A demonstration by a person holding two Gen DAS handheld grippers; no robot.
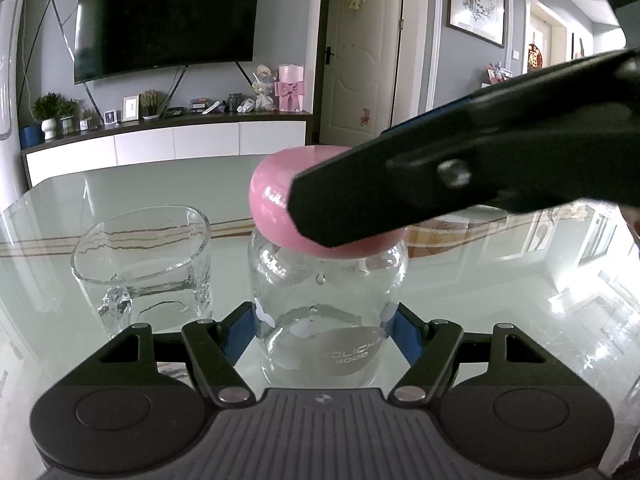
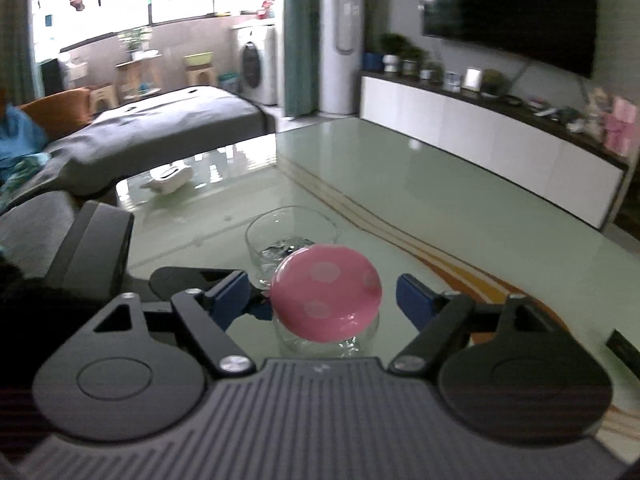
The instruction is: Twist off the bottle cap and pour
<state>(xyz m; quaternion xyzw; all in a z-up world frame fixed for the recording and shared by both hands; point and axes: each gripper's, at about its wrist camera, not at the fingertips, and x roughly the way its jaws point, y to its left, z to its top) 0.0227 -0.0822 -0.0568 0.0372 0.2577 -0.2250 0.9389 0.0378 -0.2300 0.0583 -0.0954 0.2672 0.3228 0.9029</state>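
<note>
Clear glass tumbler (image 1: 142, 264) stands on the glass table (image 1: 480, 280), well in from its edges, just left of the clear bottle (image 1: 326, 320). The left gripper (image 1: 324, 330) pinches the bottle's body between blue pads. The pink cap (image 2: 326, 298) sits between the right gripper's (image 2: 320, 298) spread fingers, a gap showing on its right side.
</note>
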